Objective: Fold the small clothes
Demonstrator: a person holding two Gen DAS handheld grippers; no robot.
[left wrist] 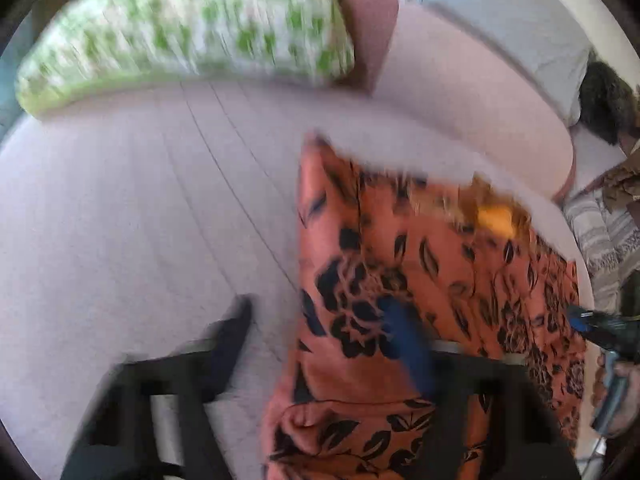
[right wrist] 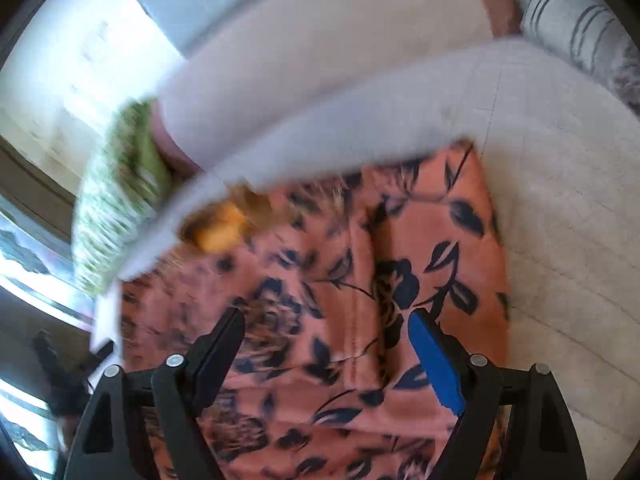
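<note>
Hovering over the cloth [right wrist: 384,240], the right gripper [right wrist: 326,316] points steeply down. Its black finger [right wrist: 224,336] and blue finger [right wrist: 436,360] stand apart, with printed fabric showing in the gap between them. Neither pad visibly presses on the fabric.

Left gripper [left wrist: 320,312]: the view is badly smeared, but its fingers also read as apart. The black one is over bare seat. The blue one is against the cloth's left part, and whether it touches I cannot tell.

The cloth is salmon-orange with a dark navy-to-black print of big blossoms, stems and single leaves.
- It lies as a long panel on the seat, running away from both cameras, and looks doubled over.
- A straight lengthwise ridge or seam runs down its middle.
- The right edge is clean and straight in the right wrist view. The near end is rumpled.
- At the far end sits a small yellow-orange patch [right wrist: 222,226], blurred; what it is I cannot say.

Around it:
- The pale padded seat [right wrist: 560,200] has faint stitched lines.
- A pale back cushion [right wrist: 340,40] rises behind.
- A green-and-white patterned pillow [left wrist: 188,24] leans at the far left of the seat.
- A grey striped pillow [right wrist: 576,28] is at the far right.
- A hand [left wrist: 626,384] shows at the right edge of the left wrist view.
</note>
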